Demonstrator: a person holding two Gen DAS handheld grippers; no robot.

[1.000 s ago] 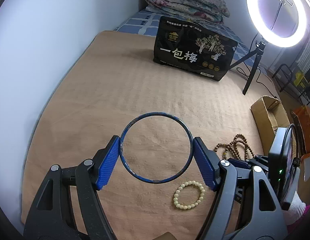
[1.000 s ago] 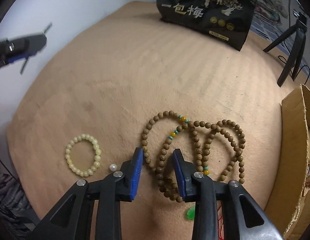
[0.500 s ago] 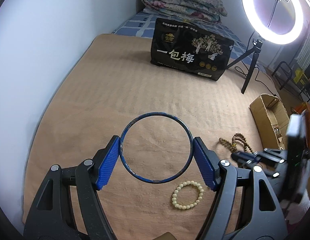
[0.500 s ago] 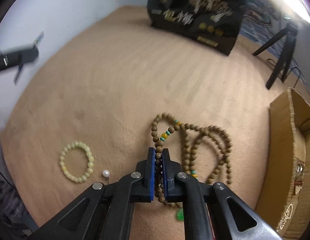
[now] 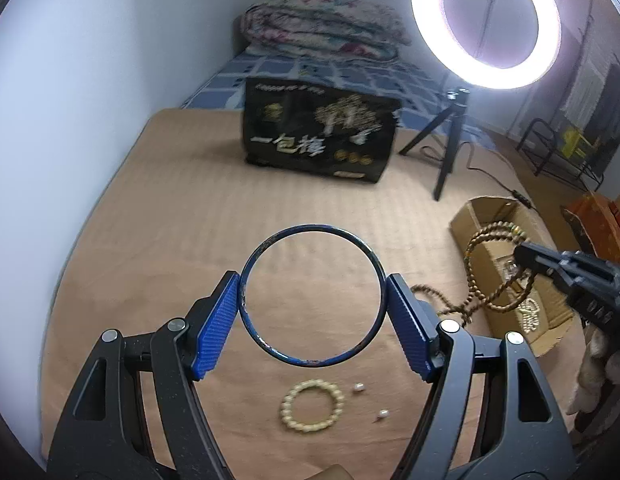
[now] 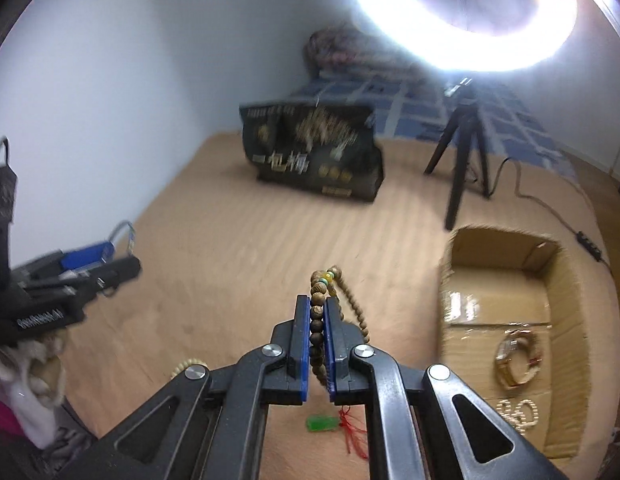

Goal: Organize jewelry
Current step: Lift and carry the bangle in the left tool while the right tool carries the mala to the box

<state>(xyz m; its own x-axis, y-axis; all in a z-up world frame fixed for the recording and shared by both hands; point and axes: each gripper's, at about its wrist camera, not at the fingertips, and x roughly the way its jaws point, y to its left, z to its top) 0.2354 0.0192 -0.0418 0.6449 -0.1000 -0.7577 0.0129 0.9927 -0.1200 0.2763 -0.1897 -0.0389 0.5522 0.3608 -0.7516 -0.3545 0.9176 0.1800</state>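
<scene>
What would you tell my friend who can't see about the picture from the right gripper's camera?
The right gripper pinches a string of brown wooden beads between its blue pads, lifted above a tan blanket. To the right sits an open cardboard box with other jewelry inside. A bright ring light glows above, and the left gripper shows at the left edge.

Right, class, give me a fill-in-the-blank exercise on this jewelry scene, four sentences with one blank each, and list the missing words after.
1. The left gripper holds a blue ____ between its pads.
2. The right gripper is shut on a strand of brown wooden ____.
3. A watch lies inside the ____ box.
4. The pale bead bracelet lies on the ____ blanket, beside two loose pearls.

Missing words: ring; beads; cardboard; tan
</scene>
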